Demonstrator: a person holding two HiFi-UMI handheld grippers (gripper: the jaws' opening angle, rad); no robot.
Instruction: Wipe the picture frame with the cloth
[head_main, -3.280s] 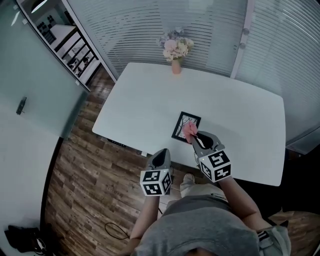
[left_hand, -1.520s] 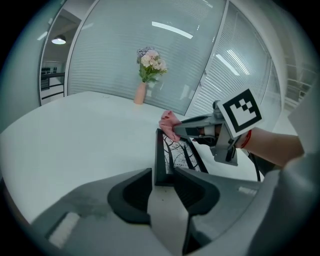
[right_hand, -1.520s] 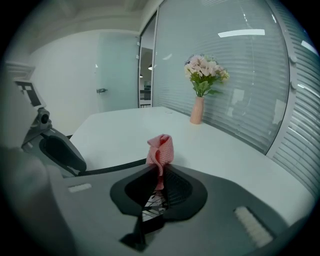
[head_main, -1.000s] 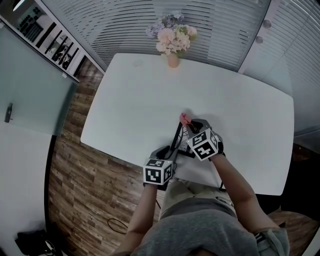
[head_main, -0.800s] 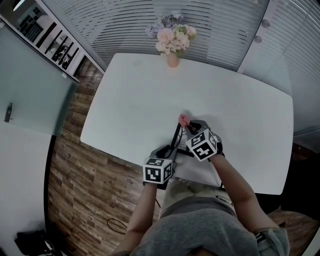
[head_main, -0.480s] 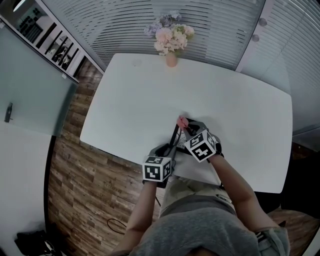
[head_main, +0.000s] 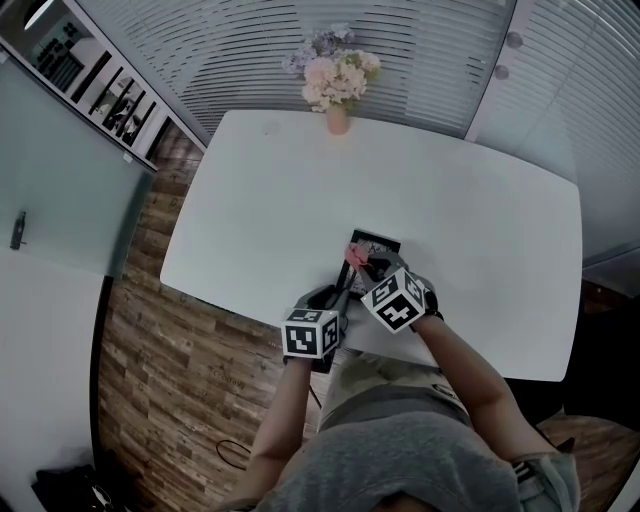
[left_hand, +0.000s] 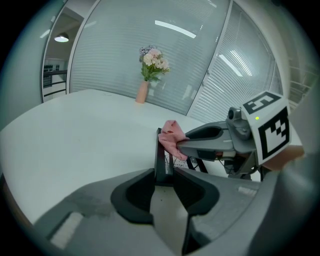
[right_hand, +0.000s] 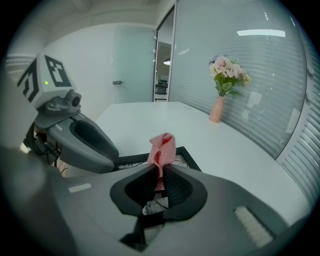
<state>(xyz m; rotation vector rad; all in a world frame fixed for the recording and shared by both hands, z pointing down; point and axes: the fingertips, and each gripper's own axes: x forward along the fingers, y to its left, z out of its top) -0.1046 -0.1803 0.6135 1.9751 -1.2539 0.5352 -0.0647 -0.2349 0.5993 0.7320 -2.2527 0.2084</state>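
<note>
Bench (head_main: 270, 190) front edge: left gripper (left_hand: 164, 174) clamps the frame (left_hand: 160, 154); right gripper (right_hand: 159, 171) pinches the cloth (right_hand: 163, 145), now drawn nearer the person.

The left claw (left_hand: 164, 174) took the frame's (head_main: 386, 241) near edge; the right claw (right_hand: 160, 172) drew the cloth (head_main: 356, 256) nearer along it.

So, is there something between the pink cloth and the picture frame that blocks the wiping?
Nothing visible does. The right hand-held gripper is shut on the cloth right at the picture frame, with no object between them. The left hand-held gripper clamps the frame's near edge, beside the cloth.
</note>
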